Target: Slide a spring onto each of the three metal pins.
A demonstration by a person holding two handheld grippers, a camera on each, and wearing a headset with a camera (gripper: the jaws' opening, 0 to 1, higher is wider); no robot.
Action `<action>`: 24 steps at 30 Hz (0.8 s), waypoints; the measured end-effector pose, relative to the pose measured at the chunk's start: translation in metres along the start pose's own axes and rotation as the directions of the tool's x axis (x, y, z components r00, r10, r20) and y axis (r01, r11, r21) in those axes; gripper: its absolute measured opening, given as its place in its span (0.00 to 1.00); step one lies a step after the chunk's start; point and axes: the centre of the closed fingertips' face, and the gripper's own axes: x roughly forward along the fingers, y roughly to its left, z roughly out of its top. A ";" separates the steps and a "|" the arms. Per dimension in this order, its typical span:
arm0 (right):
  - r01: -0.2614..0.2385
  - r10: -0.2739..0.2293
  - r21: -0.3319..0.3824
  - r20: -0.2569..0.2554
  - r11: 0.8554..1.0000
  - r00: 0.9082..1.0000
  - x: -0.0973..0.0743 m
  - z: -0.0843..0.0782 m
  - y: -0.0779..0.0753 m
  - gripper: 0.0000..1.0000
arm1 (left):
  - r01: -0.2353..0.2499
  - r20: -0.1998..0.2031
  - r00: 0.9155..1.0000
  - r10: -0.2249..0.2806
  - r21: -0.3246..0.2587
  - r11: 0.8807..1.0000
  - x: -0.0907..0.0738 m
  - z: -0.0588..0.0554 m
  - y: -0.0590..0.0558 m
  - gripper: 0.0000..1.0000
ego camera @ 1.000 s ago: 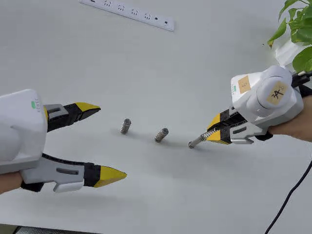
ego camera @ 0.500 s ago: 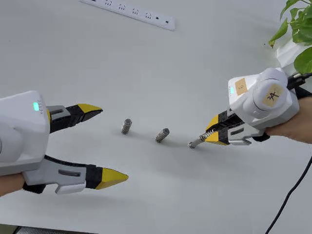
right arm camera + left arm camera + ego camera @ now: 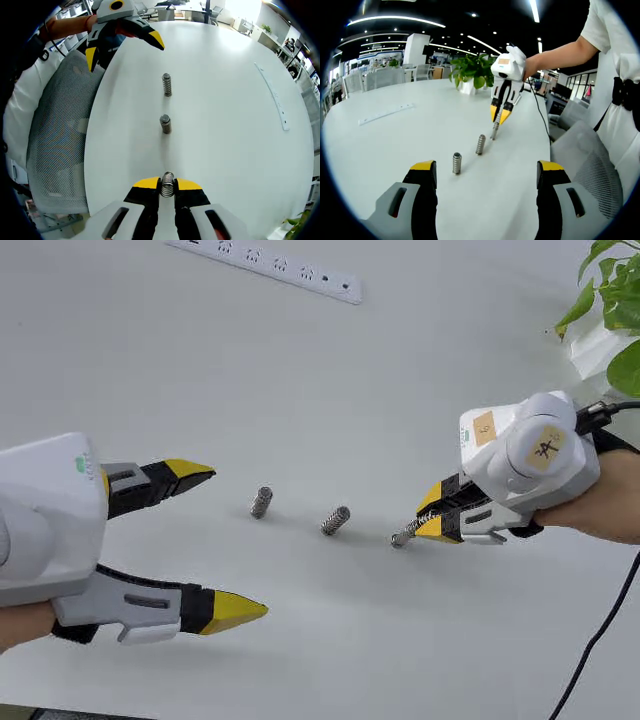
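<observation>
Two metal pins stand on the white table, each with a spring on it: one at the left (image 3: 261, 502) (image 3: 456, 163) (image 3: 166, 84), one in the middle (image 3: 335, 520) (image 3: 480, 144) (image 3: 165, 123). My right gripper (image 3: 431, 521) (image 3: 498, 115) (image 3: 167, 186) is shut on a third spring (image 3: 419, 525) (image 3: 167, 183) that sits on a tilted pin (image 3: 401, 537) whose tip touches the table. My left gripper (image 3: 225, 540) (image 3: 485, 172) (image 3: 124, 46) hangs open, left of the left pin, with nothing between its fingers.
A white power strip (image 3: 265, 265) (image 3: 385, 113) (image 3: 273, 95) lies at the table's far side. A potted plant (image 3: 610, 310) (image 3: 470, 75) stands at the far right. A black cable (image 3: 600, 635) trails from my right gripper. A mesh chair (image 3: 55, 150) stands by the table edge.
My right gripper has shifted slightly down and in with the spring and pin. The left gripper has barely moved.
</observation>
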 end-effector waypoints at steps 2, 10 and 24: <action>0.000 0.000 -0.002 -0.002 1.000 1.000 0.001 0.000 0.000 0.07 | 0.001 0.001 1.000 -0.001 -0.001 1.000 0.000 0.000 0.000 0.81; -0.003 0.003 0.004 0.003 1.000 1.000 0.004 -0.002 -0.001 0.07 | -0.003 0.007 1.000 0.003 -0.010 1.000 0.000 0.000 0.001 0.81; 0.032 -0.033 0.005 0.030 0.999 0.999 0.017 -0.007 -0.001 0.07 | -0.002 0.007 1.000 0.003 -0.013 1.000 0.001 0.000 0.000 0.80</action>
